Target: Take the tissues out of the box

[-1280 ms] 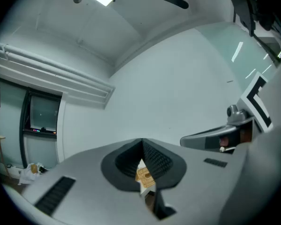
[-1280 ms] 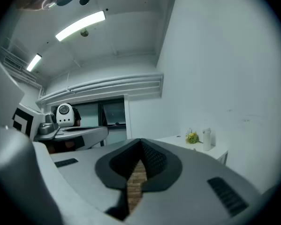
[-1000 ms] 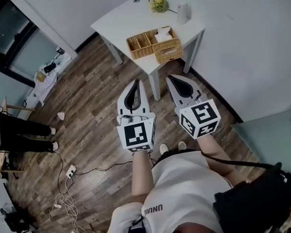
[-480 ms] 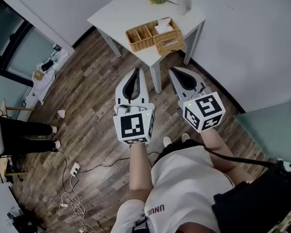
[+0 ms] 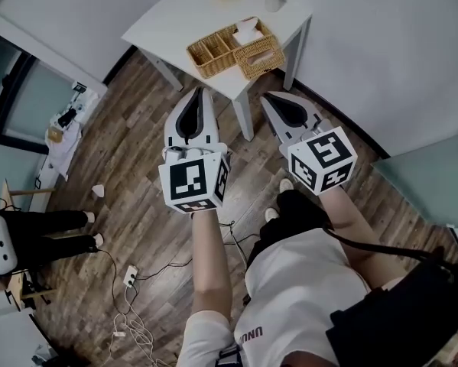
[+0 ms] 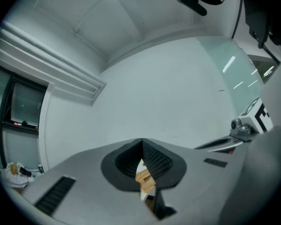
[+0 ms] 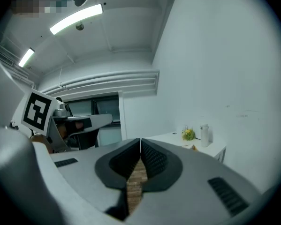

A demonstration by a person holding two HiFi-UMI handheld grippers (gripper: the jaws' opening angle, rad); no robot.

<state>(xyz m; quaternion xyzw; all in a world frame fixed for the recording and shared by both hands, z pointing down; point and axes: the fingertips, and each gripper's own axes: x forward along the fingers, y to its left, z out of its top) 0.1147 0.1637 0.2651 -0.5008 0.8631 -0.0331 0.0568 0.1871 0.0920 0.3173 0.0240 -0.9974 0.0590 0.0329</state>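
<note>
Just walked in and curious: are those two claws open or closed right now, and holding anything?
Left gripper: closed, holding nothing.
Right gripper: closed, holding nothing.

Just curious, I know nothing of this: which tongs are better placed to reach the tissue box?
Probably the right. The right tongs point almost straight at the wicker tissue box; the left tongs aim at the basket beside it. Both are shut and short of the table.
</note>
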